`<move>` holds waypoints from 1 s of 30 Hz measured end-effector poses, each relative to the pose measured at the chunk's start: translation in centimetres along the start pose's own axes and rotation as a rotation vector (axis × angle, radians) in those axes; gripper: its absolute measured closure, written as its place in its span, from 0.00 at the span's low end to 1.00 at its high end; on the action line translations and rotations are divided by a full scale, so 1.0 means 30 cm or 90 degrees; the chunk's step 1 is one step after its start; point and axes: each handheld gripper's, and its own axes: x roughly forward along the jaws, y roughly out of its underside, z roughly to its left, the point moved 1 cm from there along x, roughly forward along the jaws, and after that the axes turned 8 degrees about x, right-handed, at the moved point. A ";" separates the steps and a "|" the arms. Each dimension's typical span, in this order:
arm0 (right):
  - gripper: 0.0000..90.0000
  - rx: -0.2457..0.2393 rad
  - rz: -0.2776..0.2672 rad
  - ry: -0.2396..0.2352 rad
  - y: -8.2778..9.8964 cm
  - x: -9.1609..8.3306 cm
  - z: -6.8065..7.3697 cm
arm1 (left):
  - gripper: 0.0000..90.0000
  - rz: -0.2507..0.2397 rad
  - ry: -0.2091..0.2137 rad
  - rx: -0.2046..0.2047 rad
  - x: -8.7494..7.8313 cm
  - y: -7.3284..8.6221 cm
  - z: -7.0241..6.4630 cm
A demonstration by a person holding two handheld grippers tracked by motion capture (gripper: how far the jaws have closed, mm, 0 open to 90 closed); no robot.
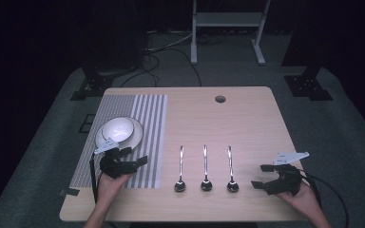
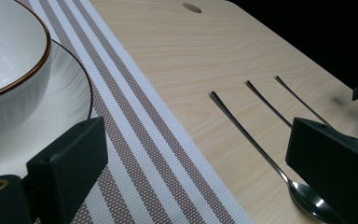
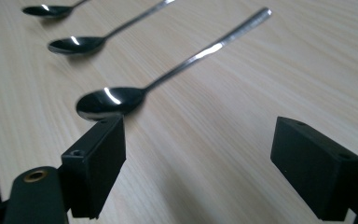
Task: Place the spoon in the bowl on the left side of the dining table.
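Three steel spoons lie side by side on the wooden table (image 1: pixel 247 123), bowls toward me: the left spoon (image 1: pixel 180 168), the middle spoon (image 1: pixel 205 167) and the right spoon (image 1: pixel 230 168). A white bowl (image 1: pixel 118 129) sits on a white plate (image 1: pixel 135 135) on a striped placemat (image 1: pixel 147 123). My left gripper (image 1: pixel 134 156) hovers open over the placemat, just in front of the plate, with nothing between its jaws. My right gripper (image 1: pixel 261 176) is open and empty right of the right spoon (image 3: pixel 168 79), whose bowl lies close to its left jaw.
The table has a round cable hole (image 1: pixel 220 99) near its far edge. A white frame stand (image 1: pixel 228 28) and dark equipment stands are on the carpet behind the table. In the left gripper view the placemat (image 2: pixel 135 140) runs between the plate (image 2: pixel 60 102) and the nearest spoon (image 2: pixel 251 140).
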 end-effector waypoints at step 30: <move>0.19 -0.134 0.081 -0.061 -0.194 0.138 0.153 | 0.03 0.015 -0.006 -0.005 0.010 0.008 -0.003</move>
